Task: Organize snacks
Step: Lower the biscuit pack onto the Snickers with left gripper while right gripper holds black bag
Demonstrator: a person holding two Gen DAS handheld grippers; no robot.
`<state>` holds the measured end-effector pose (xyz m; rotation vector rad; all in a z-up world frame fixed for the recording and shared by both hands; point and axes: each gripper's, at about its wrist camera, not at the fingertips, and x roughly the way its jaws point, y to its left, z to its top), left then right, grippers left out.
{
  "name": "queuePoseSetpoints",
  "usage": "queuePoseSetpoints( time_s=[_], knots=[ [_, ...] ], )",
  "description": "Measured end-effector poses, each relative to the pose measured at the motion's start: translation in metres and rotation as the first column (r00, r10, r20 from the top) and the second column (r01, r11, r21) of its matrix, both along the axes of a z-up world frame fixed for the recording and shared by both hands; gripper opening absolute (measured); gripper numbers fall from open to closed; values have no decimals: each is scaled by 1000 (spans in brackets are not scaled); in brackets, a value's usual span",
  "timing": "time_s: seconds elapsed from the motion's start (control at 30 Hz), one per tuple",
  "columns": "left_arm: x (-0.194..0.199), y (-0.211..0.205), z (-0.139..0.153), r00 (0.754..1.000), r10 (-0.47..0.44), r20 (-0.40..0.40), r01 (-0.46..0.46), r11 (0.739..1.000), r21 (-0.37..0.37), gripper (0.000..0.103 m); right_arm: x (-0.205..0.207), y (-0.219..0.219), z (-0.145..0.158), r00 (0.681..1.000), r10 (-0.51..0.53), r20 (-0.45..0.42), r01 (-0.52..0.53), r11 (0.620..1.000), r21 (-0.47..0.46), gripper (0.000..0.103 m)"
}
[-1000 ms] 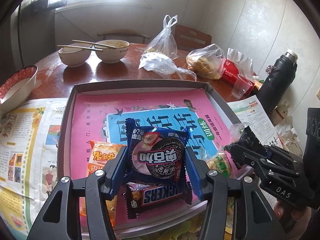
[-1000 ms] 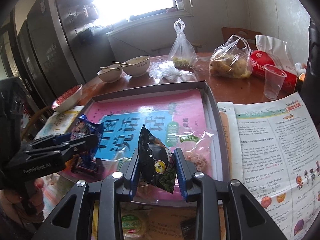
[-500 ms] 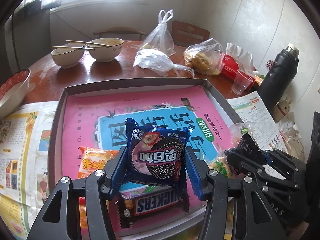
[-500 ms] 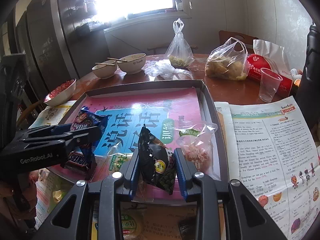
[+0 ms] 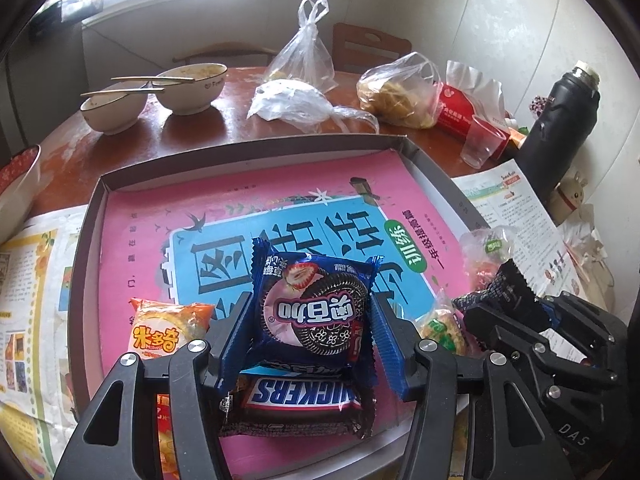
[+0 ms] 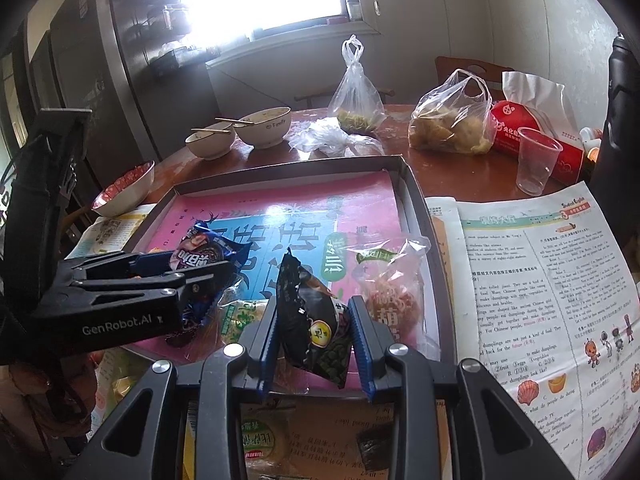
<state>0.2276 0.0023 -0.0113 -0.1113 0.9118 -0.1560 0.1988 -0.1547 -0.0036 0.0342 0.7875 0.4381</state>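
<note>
My left gripper (image 5: 312, 300) is shut on a blue cookie packet (image 5: 316, 320), held just over the near edge of the grey tray (image 5: 248, 156) with its pink and blue liner. Under the packet lies a Snickers bar (image 5: 296, 396), and an orange snack packet (image 5: 168, 328) lies to its left. My right gripper (image 6: 314, 304) is shut on a black snack packet (image 6: 316, 320) above the tray's near right corner. Beside it lie a clear bag of orange-red snacks (image 6: 392, 300) and a green packet (image 6: 240, 316). The left gripper (image 6: 208, 268) stands to the left in the right wrist view.
Two bowls with chopsticks (image 5: 188, 88), plastic bags (image 5: 400, 92), a plastic cup (image 6: 536, 160) and a red tissue pack (image 6: 532, 144) stand behind the tray. A black flask (image 5: 560, 132) is at the far right. Newspapers (image 6: 540, 280) flank the tray, and a bowl (image 6: 124, 188) sits left.
My left gripper has carried the cookie packet a little to the right and further over the tray, so the Snickers bar shows more fully beneath it. The right gripper has kept still.
</note>
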Motion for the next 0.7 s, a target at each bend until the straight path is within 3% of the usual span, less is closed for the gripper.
queuePoseSetpoints(
  time_s=[0.7],
  knots=[
    [-12, 1, -1, 1000, -6, 1, 6, 1000, -10, 59, -5, -4, 1, 1000, 11, -8, -10, 1000, 7, 34]
  ],
)
